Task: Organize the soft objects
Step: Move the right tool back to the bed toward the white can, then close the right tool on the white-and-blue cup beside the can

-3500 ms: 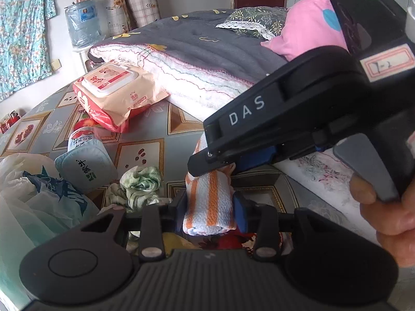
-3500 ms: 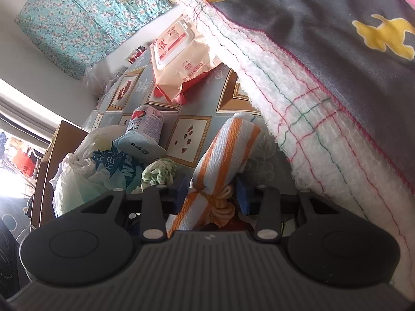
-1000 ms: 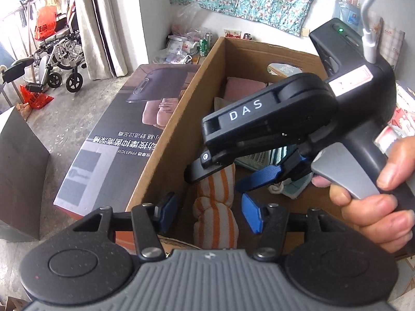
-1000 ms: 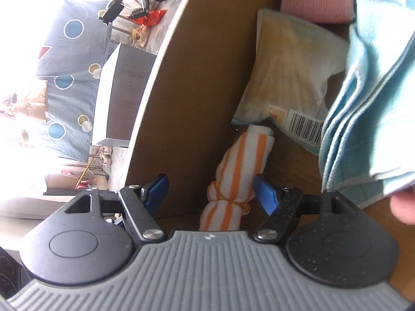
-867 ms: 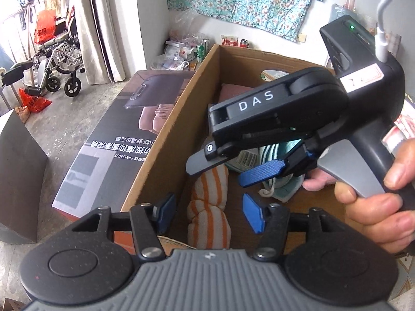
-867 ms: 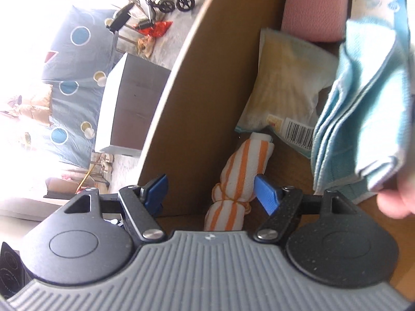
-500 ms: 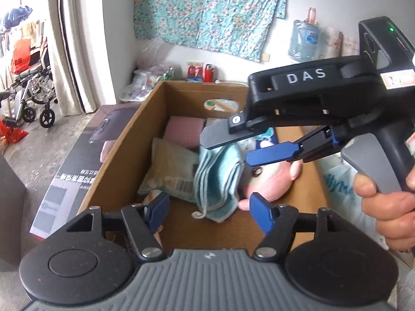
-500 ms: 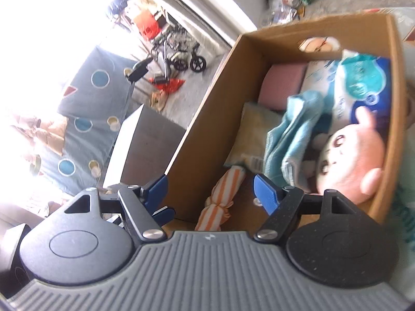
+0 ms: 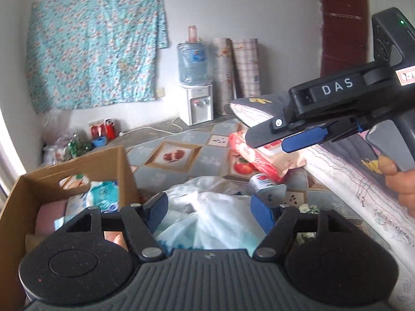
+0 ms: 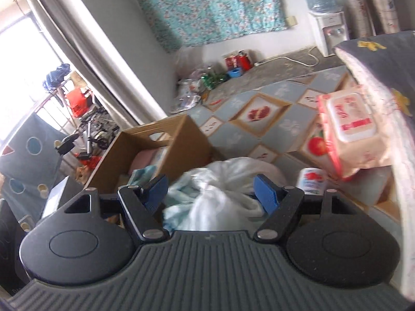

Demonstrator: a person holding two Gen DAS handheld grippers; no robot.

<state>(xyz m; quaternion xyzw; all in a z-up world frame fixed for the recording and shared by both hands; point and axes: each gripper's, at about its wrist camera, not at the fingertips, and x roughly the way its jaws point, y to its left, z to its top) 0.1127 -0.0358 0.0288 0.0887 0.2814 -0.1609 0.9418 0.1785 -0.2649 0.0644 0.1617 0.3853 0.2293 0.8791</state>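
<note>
1. My left hand-held gripper [image 9: 208,208] has its jaws apart with nothing between them; they have just been opening. My right hand-held gripper [image 10: 210,189] is also apart and empty.
2. The soft things already sorted lie in the brown cardboard box [image 9: 122,165]; a crumpled white plastic bag [image 9: 207,212] and a pink-lidded pack of wet wipes [image 10: 347,129] wait on the patterned floor beside the grey bed cover [image 10: 384,59].
3. If I clamp the slippery bag by one loose fold, I judge it could slide free or spill.
4. With both hand-held grippers close together over the pile, I could knock one against the other.
5. Both views are blurred. The box's contents are mostly hidden behind its wall and my hand-held gripper bodies, and what the bag holds I cannot tell.
</note>
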